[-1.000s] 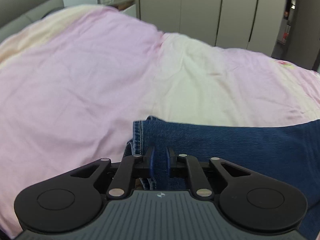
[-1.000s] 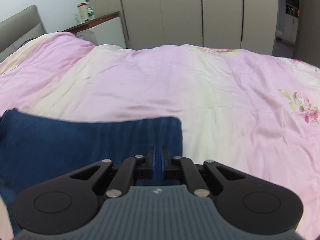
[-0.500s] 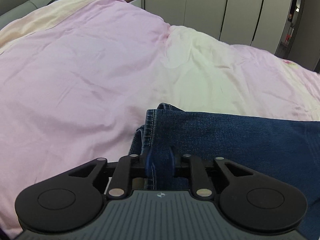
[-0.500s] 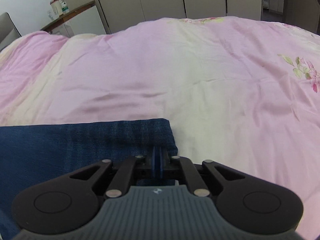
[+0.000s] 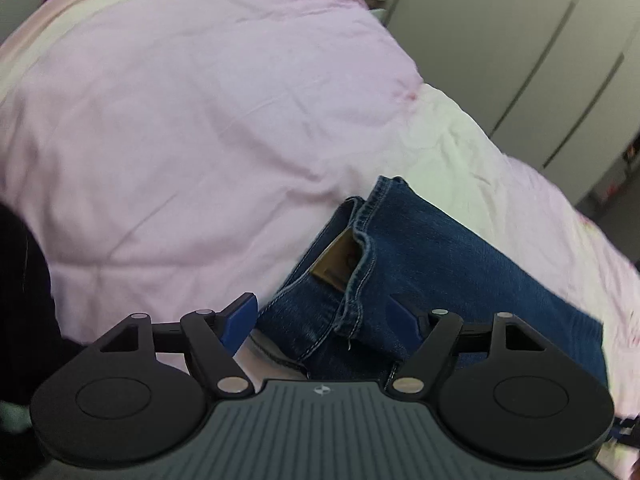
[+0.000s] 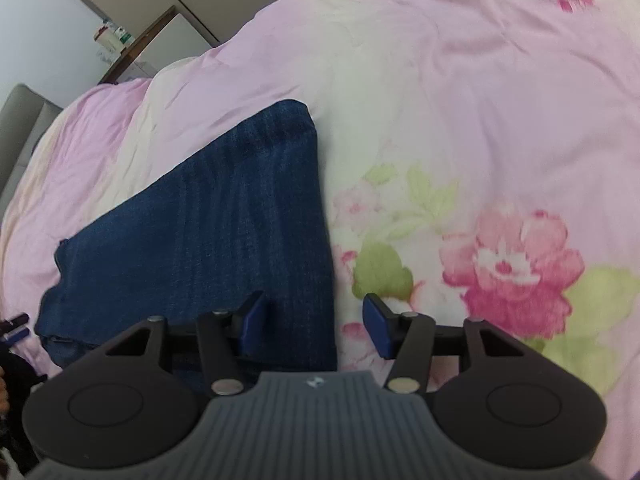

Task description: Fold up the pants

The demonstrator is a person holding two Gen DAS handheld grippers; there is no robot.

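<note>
- Left claw opening wide, pads clear of the denim; waistband end of the pants lying loose between the jaws.
- Right claw opening too, straddling the folded edge of the pants, gripping nothing.
- Pants flat on the bed, doubled into a compact dark-blue slab; fold looks laid down and just released, perhaps one more fold or a smoothing left.
- Beyond the pants, pink floral quilt covering the bed.
- Past the quilt, pale wardrobe doors and a white nightstand carrying small items.
</note>
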